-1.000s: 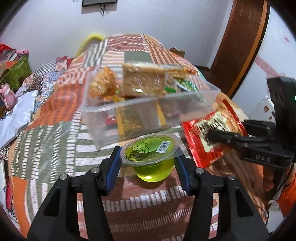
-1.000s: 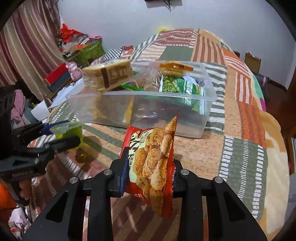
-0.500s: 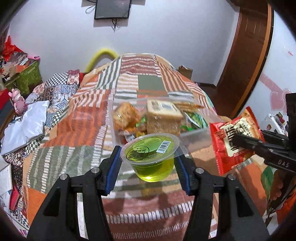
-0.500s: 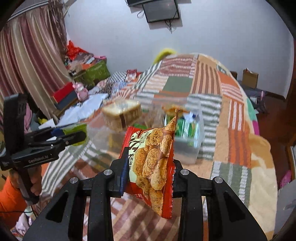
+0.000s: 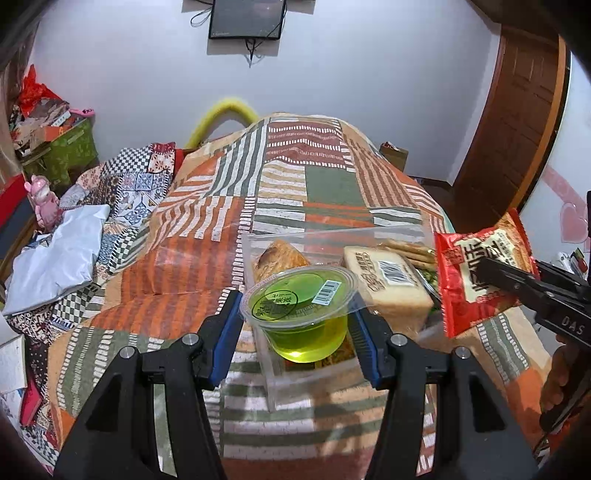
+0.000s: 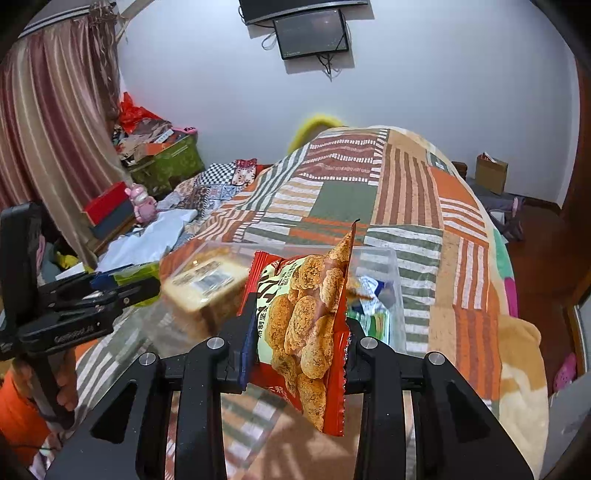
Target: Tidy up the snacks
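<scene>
Far left of the room: striped maroon-and-tan curtain [image 6: 55, 122], then a heap of clutter with a green printed storage box [image 5: 70, 151], a red flat box [image 6: 107, 206] and a small pink plastic toy figure [image 5: 44, 201]. A pale grey-white plastic bag [image 5: 55, 258] lies on a checked patchwork cloth [image 5: 125, 192] at the bed's left edge.

Surface: a bed under a patchwork blanket of orange, green and white striped panels [image 5: 325, 184], running toward a plain white wall [image 5: 369, 74]. A black wall-mounted screen [image 5: 246, 18] hangs up high, cables dangling. A yellow curved tube [image 5: 221, 114] shows behind the bed's far end.

Left gripper [image 5: 297, 321]: blue pads pressed against both sides of a clear plastic cup of green jelly with a sealed film lid [image 5: 299, 314], held in the air over the near end of a clear rectangular plastic bin [image 5: 269, 365] resting on the blanket. Bin contains a wrapped slice of pale sponge cake [image 5: 388, 288] and other packets.

Right gripper [image 6: 295, 339]: fingers clamped on a red foil snack packet printed with brown crackers [image 6: 306, 321], held upright above the bin's right side.

Right: brown wooden door [image 5: 517, 122], small cardboard box [image 6: 491, 173] on the floor.
</scene>
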The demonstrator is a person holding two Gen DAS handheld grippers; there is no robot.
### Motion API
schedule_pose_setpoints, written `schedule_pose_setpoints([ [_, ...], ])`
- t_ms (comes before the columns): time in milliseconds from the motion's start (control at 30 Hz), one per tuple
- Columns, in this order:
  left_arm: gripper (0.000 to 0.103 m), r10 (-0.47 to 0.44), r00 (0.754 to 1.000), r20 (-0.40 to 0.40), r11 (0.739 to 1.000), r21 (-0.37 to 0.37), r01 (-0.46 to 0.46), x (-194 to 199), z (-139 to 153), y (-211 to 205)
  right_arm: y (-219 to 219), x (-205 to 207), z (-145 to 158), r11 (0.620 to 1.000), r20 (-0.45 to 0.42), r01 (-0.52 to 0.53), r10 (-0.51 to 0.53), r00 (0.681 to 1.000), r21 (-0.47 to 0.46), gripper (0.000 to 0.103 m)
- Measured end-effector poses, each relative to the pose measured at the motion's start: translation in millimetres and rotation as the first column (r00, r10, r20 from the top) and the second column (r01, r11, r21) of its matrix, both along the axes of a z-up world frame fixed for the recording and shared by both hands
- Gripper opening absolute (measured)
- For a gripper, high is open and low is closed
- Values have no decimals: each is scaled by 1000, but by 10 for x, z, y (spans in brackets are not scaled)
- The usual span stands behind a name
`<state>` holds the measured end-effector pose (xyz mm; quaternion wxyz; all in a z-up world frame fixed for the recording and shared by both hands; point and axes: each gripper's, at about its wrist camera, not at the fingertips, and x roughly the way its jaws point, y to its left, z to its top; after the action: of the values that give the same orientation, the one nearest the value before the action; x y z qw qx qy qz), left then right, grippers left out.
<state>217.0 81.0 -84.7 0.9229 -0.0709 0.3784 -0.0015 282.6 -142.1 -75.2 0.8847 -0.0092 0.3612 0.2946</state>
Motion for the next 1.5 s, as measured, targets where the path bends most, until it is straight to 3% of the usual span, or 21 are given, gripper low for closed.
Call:
schedule_pose_setpoints([
  [300,55,-18,999,-33,1000,0,18,189,-231,-34,210,151,-276,999,-50,-29,28,998,-31,30],
  [467,55,-14,1000,-21,999,51,15,172,-273,-76,221,148,-335,999,-61,-35,33,998,-33,31],
  [600,56,-17,1000,-23,999,48,19,139,-251,-72,219,155,-337,998,-75,-23,20,997,-51,37],
  [733,61,-11,1000,-10,999,39,12,82,-189,-60,163,101,-313,998,-71,-2,-3,997,-65,56],
  [1000,65,-21,999,46,999,41,20,-185,75,-153,-28,-109,-104,997,-28,20,-22,999,-69,58],
  [1200,65,-28,994,108,999,27,26,-435,346,-246,-218,-348,195,999,28,49,-48,998,-22,59],
  [1500,76,-37,974,222,999,13,35,-900,765,-391,-371,-816,620,995,167,94,-97,981,20,72],
])
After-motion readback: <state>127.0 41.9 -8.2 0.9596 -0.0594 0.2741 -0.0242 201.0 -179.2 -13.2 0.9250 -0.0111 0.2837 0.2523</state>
